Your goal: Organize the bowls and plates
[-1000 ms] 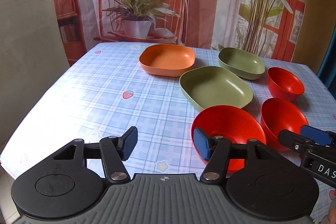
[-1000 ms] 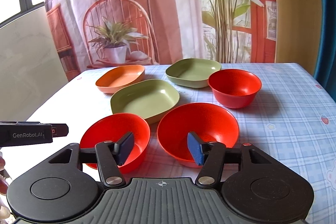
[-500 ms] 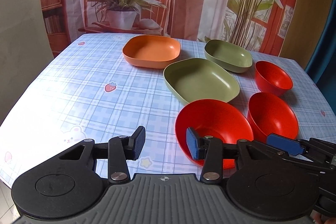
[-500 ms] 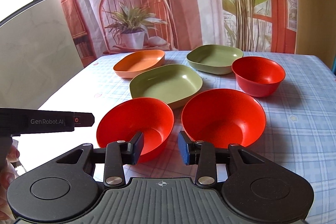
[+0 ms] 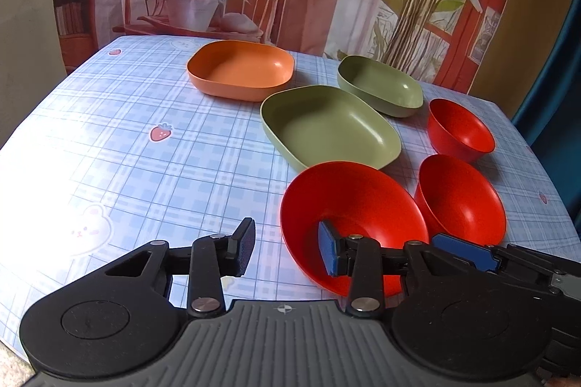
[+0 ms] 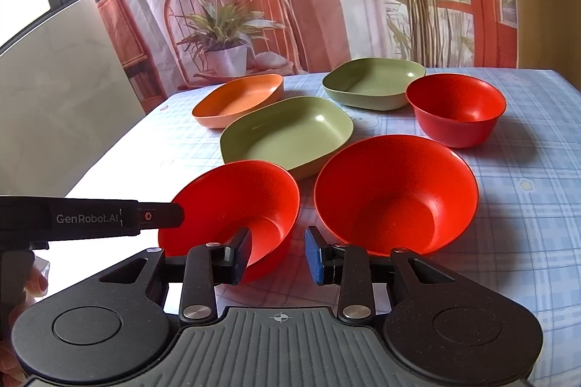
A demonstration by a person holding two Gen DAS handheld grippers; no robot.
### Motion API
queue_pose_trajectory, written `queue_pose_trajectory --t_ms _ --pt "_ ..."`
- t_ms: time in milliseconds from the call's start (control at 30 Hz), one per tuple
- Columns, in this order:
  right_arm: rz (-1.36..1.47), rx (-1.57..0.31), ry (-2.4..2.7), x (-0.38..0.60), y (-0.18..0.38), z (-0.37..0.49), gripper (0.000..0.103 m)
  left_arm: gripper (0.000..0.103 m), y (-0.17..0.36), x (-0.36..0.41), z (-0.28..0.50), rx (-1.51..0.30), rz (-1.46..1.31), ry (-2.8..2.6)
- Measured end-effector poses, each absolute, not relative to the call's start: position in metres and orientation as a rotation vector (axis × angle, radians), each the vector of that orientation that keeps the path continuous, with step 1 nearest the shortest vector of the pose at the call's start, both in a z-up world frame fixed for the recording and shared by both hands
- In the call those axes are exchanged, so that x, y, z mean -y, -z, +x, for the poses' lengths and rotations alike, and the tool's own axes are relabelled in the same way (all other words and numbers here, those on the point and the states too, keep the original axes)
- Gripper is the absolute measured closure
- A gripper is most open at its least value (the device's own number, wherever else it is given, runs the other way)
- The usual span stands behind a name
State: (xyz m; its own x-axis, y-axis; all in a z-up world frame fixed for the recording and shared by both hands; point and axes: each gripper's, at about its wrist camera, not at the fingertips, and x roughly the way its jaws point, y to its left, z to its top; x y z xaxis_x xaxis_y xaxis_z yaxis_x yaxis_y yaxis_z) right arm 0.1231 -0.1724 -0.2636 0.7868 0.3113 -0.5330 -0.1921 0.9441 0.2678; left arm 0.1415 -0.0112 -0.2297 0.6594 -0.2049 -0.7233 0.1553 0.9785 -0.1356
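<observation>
Six dishes on the checked tablecloth (image 5: 145,118), all empty: three red bowls, two green plates, one orange plate. Key relation: the left gripper (image 5: 287,251) straddles the near-left rim of the near red bowl (image 5: 352,202), with one blue pad seemingly inside the bowl and the other outside at about 9 o'clock, jaws apart, nothing clamped yet. That bowl sits at 1 o'clock from the left tool, very close. The right gripper (image 6: 277,258) is also spread wide and holds nothing; in its view its left pad appears inside the same near red bowl (image 6: 232,198) at 11 o'clock, its right pad over the gap to the wide red bowl (image 6: 395,194) at 1 o'clock. Contact with either rim cannot be told. Both tools crowd one bowl; the left seems better set on the rim. The far red bowl (image 6: 455,109) lies at 2 o'clock, well apart. The large green plate (image 5: 330,129) nearly touches the near bowl at 12 o'clock; the small green plate (image 5: 379,85) and orange plate (image 5: 239,69) lie behind. Likely next: pinch the rim, then nest the red bowls.
</observation>
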Motion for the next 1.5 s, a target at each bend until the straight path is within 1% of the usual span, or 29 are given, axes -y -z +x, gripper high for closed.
queue_pose_trajectory --t_ms 67,100,200,300,333,367,400,500,633,800,1100,1367,1500 --pt "0.201 -0.605 -0.281 0.171 0.264 0.123 0.074 0.07 0.231 0.013 0.142 -0.827 -0.061 0.21" --pt "0.201 -0.605 -0.284 0.171 0.264 0.123 0.076 0.074 0.231 0.013 0.142 -0.829 -0.063 0.216" --pt "0.207 -0.607 -0.287 0.171 0.264 0.123 0.079 0.076 0.233 0.013 0.141 -0.839 -0.076 0.235" --pt "0.215 -0.608 -0.286 0.173 0.265 0.123 0.08 0.078 0.236 0.012 0.139 -0.85 -0.092 0.238" --pt "0.216 -0.607 -0.287 0.174 0.265 0.122 0.082 0.08 0.237 0.011 0.139 -0.853 -0.1 0.241" --pt "0.217 -0.604 -0.289 0.174 0.265 0.122 0.083 0.085 0.238 0.01 0.138 -0.853 -0.109 0.247" --pt "0.217 -0.603 -0.291 0.174 0.265 0.122 0.084 0.087 0.237 0.01 0.137 -0.85 -0.108 0.248" --pt "0.222 -0.604 -0.286 0.173 0.264 0.12 0.085 0.087 0.236 0.011 0.134 -0.837 -0.1 0.252" --pt "0.224 -0.597 -0.285 0.174 0.263 0.118 0.088 0.087 0.235 0.011 0.132 -0.834 -0.102 0.248" --pt "0.216 -0.584 -0.294 0.172 0.261 0.115 0.089 0.087 0.232 0.01 0.128 -0.822 -0.087 0.237" --pt "0.203 -0.521 -0.308 0.172 0.25 0.107 0.089 0.087 0.212 0.012 0.12 -0.75 -0.047 0.236" --pt "0.219 -0.429 -0.292 0.186 0.228 0.098 0.089 0.087 0.187 0.028 0.124 -0.687 0.013 0.289" --pt "0.244 -0.405 -0.252 0.201 0.222 0.097 0.089 0.087 0.178 0.043 0.132 -0.687 0.029 0.342"
